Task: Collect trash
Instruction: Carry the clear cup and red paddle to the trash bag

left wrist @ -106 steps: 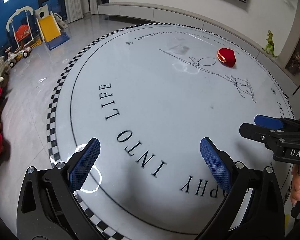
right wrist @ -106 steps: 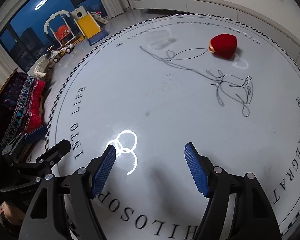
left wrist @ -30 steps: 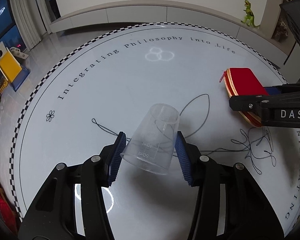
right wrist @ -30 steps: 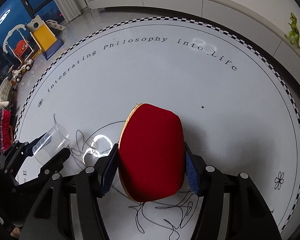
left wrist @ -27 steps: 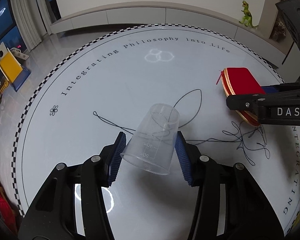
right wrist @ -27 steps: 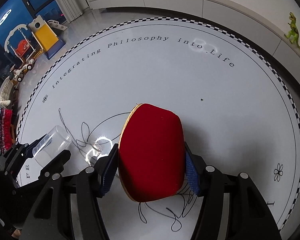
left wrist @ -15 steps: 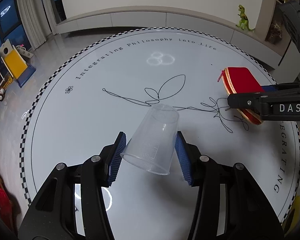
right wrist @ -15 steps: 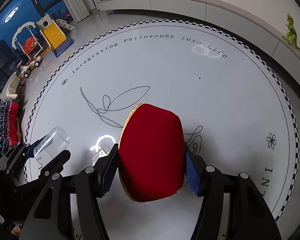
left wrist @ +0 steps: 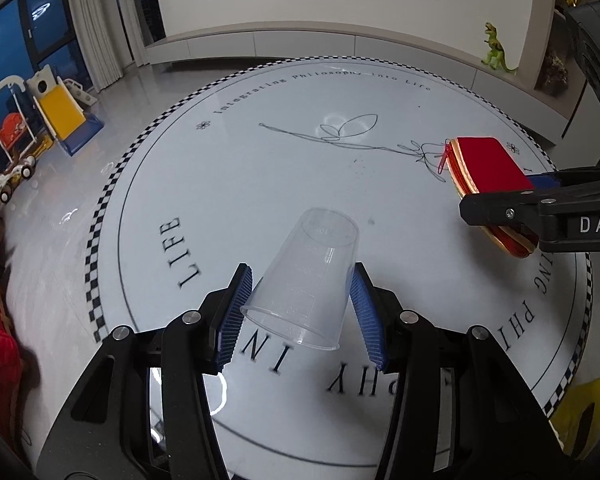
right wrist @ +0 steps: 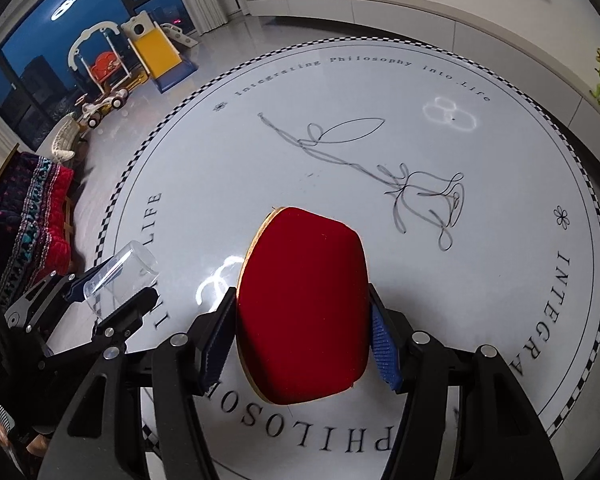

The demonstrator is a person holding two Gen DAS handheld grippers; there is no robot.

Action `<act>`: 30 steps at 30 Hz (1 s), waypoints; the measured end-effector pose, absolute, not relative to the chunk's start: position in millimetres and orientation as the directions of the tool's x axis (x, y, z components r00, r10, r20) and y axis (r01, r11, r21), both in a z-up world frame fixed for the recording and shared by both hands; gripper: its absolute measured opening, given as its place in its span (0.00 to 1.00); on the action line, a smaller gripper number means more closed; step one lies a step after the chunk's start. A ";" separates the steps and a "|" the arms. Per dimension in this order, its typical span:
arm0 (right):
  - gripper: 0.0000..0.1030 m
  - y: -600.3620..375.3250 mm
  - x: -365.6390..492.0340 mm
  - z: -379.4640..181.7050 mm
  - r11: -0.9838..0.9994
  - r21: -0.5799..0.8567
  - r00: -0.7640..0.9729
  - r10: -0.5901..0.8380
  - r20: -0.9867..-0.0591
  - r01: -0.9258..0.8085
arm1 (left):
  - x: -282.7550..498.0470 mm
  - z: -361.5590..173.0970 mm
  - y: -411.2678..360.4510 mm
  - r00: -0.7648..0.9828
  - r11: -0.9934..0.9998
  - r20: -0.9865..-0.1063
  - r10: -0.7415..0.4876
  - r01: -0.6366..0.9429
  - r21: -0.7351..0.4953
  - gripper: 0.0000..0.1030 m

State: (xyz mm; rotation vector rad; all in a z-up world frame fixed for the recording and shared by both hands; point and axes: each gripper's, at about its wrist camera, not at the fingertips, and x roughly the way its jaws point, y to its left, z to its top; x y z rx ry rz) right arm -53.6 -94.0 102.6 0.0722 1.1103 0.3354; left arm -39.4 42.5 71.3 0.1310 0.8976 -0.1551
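Clamped in left gripper [left wrist: 302,312]: clear plastic cup [left wrist: 306,276], tilted, rim toward camera, blue pads on both sides, jaws partway closed. Clamped in right gripper [right wrist: 298,340]: red case [right wrist: 304,300], pads against both edges, jaws approx half open. Both held above round white rug [right wrist: 500,92] w/ checkered border; toy slide [left wrist: 62,112] on floor far left, green dinosaur [left wrist: 496,48] on ledge behind.
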 end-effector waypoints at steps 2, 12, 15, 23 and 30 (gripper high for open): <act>0.60 -80.9 -68.0 101.7 0.939 0.227 0.392 0.317 -0.864 -0.259 | -56.4 71.7 54.4 0.622 0.987 -0.780 -0.070 0.158 0.038 0.49; 0.60 0.0 -141.0 94.2 0.861 0.264 0.323 0.423 -0.847 -0.435 | -138.3 56.6 114.1 0.635 0.999 -0.772 0.020 0.010 0.034 0.49; 0.60 30.5 -161.9 88.7 0.824 0.273 0.284 0.452 -0.846 -0.497 | -163.4 44.7 137.2 0.618 0.999 -0.785 0.046 -0.048 0.021 0.49; 0.60 102.9 -213.2 71.3 0.732 0.278 0.189 0.485 -0.854 -0.621 | -220.3 13.0 195.9 0.557 0.975 -0.817 0.149 -0.222 0.027 0.49; 0.73 155.1 -239.7 51.0 0.659 0.292 0.086 0.478 -0.874 -0.693 | -261.9 -10.3 241.3 0.481 0.921 -0.844 0.239 -0.388 0.040 0.96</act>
